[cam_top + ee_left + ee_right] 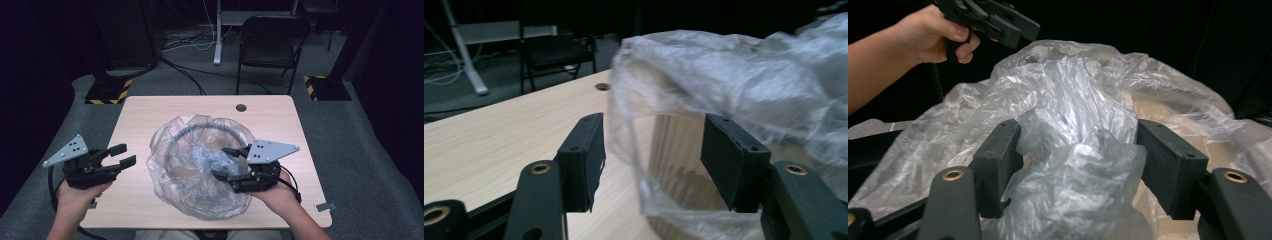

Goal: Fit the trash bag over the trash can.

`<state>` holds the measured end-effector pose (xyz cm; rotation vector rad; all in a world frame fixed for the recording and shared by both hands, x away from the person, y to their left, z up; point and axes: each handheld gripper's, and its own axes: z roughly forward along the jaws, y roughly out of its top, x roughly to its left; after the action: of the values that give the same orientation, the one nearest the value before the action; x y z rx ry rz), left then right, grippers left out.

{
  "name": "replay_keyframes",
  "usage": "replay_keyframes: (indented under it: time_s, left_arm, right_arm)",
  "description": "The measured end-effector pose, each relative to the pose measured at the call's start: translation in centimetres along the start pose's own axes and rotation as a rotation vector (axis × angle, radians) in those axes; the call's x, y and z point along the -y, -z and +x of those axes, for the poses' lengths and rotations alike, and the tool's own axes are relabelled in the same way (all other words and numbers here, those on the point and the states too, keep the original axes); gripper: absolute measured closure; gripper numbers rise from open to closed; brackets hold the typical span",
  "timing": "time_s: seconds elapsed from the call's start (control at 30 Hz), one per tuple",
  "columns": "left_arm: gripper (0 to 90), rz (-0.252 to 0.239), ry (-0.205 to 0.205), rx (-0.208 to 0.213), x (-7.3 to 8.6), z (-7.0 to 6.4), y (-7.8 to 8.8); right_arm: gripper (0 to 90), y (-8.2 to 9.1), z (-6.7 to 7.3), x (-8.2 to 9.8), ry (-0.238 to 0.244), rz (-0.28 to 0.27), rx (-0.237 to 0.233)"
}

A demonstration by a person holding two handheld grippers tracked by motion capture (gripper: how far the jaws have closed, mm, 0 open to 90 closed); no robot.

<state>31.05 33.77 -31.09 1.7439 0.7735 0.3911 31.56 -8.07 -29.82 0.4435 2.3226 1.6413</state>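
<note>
So there's this big clear plastic bag [200,165] lying crumpled in the middle of the light wood desk [280,117], with what looks like a dark ring [192,131] showing through the film inside it. The right gripper [226,162] is in over the bag's right side, and in the right gripper view its fingers [998,165] stand wide apart with a bunched-up wad of the plastic sitting right between them. The film bulges up against the inner faces of both fingers, but honestly I can't tell if they're actually pinching it or if it's just puffed up in the gap. The left gripper [121,155] is off the bag, hanging over the desk's left edge just beside the bag's left rim, held in the person's left hand [80,192]. Its fingers [585,155] are spread open with nothing clamped. In the left gripper view the near edge of the bag sits in front of and partly between the tips, closer to the right-hand one, not touching the left-hand one. Past the far side of the desk there's a black chair [267,42] on the grey floor.
</note>
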Motion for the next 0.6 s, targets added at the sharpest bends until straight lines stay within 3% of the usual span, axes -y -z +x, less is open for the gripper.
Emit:
replay_keyframes:
  time_s: [0.17,0.33,0.47,0.6]
  left_arm:
    - [40.5,0.017,-0.018,0.033,-0.5,-0.9,-1.3]
    - [40.1,0.013,-0.029,0.051,-1.5,-1.6,-1.6]
    - [39.7,0.01,-0.043,0.096,-2.1,-2.5,-2.0]
    - [39.8,0.042,-0.07,0.111,-1.9,-3.4,-3.4]
  right_arm:
    - [36.1,-0.3,-0.3,0.2,-0.013,0.001,-0.001]
    - [36.2,-0.6,-0.4,0.1,-0.014,0.01,-0.003]
    - [36.4,-0.8,-0.2,0.0,-0.006,0.016,0.001]
    - [36.5,-1.0,0.0,-0.1,0.0,0.018,0.005]
